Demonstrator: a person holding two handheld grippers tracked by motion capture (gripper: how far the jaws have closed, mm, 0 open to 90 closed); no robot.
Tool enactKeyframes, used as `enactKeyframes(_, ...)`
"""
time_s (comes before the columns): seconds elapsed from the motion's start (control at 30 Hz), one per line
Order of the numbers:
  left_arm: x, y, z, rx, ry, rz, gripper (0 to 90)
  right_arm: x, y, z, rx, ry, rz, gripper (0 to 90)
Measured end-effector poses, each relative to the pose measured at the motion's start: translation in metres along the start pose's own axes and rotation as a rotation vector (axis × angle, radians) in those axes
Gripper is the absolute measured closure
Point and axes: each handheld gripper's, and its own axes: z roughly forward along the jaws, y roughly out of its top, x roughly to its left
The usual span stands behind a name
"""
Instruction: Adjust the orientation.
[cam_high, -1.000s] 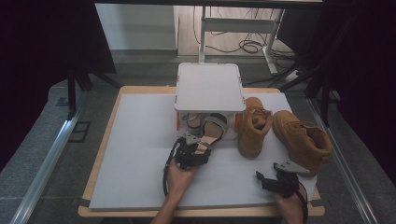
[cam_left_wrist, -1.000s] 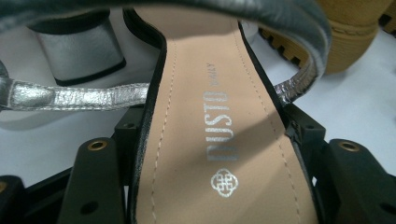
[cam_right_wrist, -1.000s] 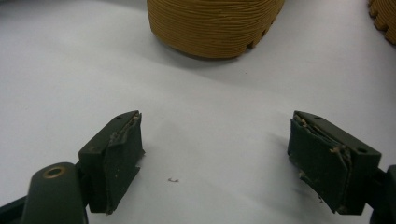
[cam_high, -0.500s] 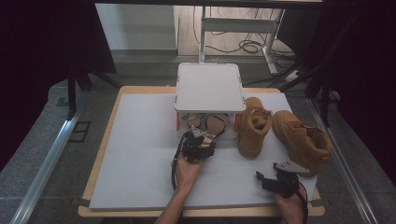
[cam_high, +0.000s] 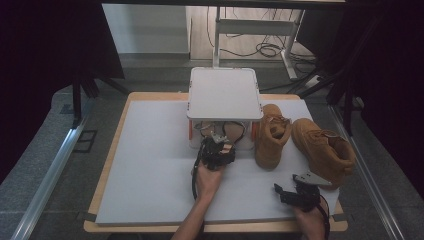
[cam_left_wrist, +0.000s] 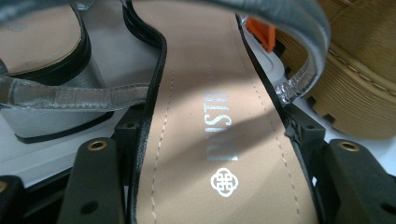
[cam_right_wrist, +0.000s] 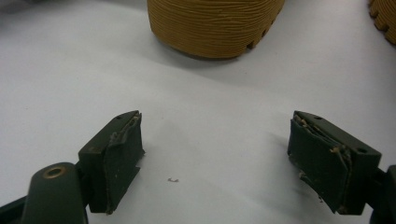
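Left hand (cam_high: 207, 179) comes in from the bottom edge of the high view, forearm angled up and slightly right, wrist straight. The left gripper (cam_high: 218, 148) points away from the person toward the open front of the white shelf rack (cam_high: 225, 92). Its jaws are clamped on the sandal (cam_left_wrist: 210, 121): in the left gripper view the two black jaws sit against both edges of the tan insole, silver strap arching over the top. The sandal is at the rack's lower opening, partly under the top shelf, above the white table mat (cam_high: 150, 165). A second sandal's block heel (cam_left_wrist: 42, 84) stands just to its left in the left gripper view.

Right hand (cam_high: 312, 222) rests low at the near right corner of the mat, wrist level. The right gripper (cam_high: 287, 192) points left across the mat, jaws apart with bare mat between them. One tan boot (cam_high: 272, 135) stands just right of the rack; the other tan boot (cam_high: 325, 150) lies beside it, near the right gripper.
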Motion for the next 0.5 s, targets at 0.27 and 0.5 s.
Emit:
enactKeyframes(0.27,-0.007,0.003,0.013,-0.004,0.029,-0.015,39.1,0.0,0.0,0.0,-0.003,-0.001,0.003,18.0)
enactKeyframes(0.5,-0.01,0.008,0.021,-0.007,0.048,-0.013,39.1,0.0,0.0,0.0,-0.001,0.001,0.0,18.0)
